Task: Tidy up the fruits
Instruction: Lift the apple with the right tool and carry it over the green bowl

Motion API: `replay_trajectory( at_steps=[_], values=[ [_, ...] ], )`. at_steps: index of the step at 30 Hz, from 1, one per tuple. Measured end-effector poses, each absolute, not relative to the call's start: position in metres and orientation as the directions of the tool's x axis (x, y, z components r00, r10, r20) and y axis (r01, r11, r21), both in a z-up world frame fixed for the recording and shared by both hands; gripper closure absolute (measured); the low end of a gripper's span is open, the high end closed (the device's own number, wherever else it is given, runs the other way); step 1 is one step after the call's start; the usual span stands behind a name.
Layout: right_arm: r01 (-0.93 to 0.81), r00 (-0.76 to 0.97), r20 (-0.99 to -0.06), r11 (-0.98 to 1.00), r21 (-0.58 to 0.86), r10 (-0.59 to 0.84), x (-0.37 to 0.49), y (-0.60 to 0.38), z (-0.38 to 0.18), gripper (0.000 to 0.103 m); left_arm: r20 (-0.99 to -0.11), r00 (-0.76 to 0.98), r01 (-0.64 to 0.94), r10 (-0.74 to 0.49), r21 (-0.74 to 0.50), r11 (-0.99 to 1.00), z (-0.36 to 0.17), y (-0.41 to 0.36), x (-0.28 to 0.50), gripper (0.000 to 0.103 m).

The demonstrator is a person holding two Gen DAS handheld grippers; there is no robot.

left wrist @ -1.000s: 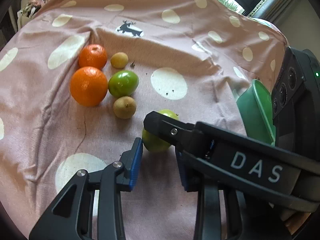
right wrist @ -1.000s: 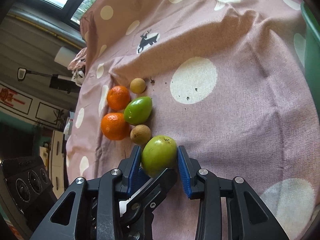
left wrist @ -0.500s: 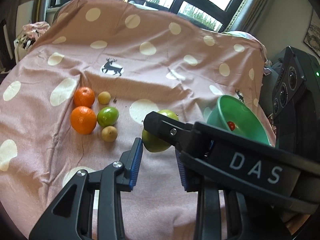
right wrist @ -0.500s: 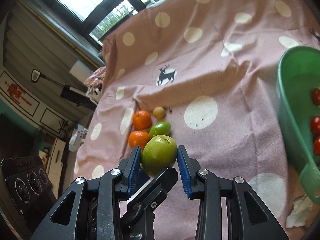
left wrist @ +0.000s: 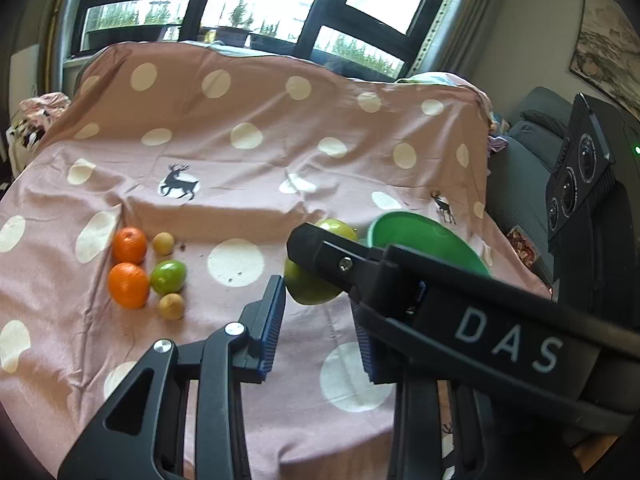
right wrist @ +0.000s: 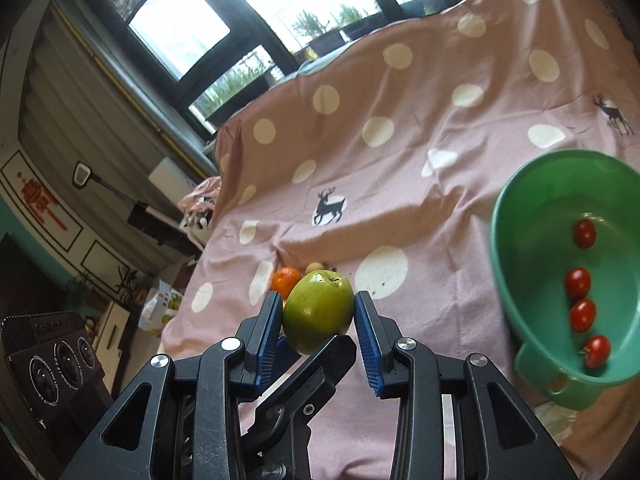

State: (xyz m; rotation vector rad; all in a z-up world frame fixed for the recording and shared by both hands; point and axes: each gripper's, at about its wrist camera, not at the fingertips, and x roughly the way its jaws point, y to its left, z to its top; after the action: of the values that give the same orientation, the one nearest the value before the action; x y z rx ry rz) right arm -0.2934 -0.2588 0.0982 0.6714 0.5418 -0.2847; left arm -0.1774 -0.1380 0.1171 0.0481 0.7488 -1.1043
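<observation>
Your right gripper (right wrist: 316, 314) is clamped on a green apple (right wrist: 318, 311), both blue pads pressed to its sides, the fruit held clear above the pink polka-dot cloth (right wrist: 420, 208) that covers the worktop.

Your left gripper (left wrist: 318, 316) is nearly closed with nothing between its pads; the same apple (left wrist: 310, 286) shows just beyond its fingertips, partly hidden by the other tool's black finger.

Right wrist view only: the inside of the green bowl (right wrist: 516, 276), holding four cherry tomatoes (right wrist: 577, 282) in a row; a red paper ornament with characters too small to read on the wall at left; a black box with three round dials, its embossed lettering illegible.

Left wrist view only: the full fruit cluster left on the cloth, namely two oranges (left wrist: 129, 285), a green fruit (left wrist: 168, 277) and two small yellow-brown fruits (left wrist: 171, 306). From here the bowl (left wrist: 424, 236) shows only its rim and part of its inside, the tomatoes hidden. "DAS" reads in white on the black tool body (left wrist: 508, 348) crossing the frame. A framed picture hangs top right.

Against a second ago: you have raised both grippers. The apple sat on the cloth beside the cluster then; now it hangs well above it. The windows and the bowl's contents have come into view. Your grip on the apple is unchanged.
</observation>
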Motion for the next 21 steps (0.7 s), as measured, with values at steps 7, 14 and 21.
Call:
replay_trajectory(
  at_steps=[7, 14, 21],
  values=[
    [0.466, 0.830, -0.537, 0.718, 0.517, -0.152, -0.317, -0.279, 0.106, 0.064, -0.557, 0.190, 0.860, -0.809, -0.302, 0.411, 0.125, -0.167, -0.200, 0.070],
    [0.506, 0.830, -0.515, 0.675, 0.537, -0.212, -0.349, -0.301, 0.107, 0.064, -0.562, 0.133, 0.896, -0.816, -0.284, 0.341, 0.127, -0.196, -0.223, 0.070],
    [0.563, 0.808, -0.523, 0.614, 0.553, -0.270, -0.371, -0.321, 0.102, 0.064, -0.581, 0.070, 0.917, -0.811, -0.282, 0.281, 0.123, -0.221, -0.238, 0.070]
  ],
)
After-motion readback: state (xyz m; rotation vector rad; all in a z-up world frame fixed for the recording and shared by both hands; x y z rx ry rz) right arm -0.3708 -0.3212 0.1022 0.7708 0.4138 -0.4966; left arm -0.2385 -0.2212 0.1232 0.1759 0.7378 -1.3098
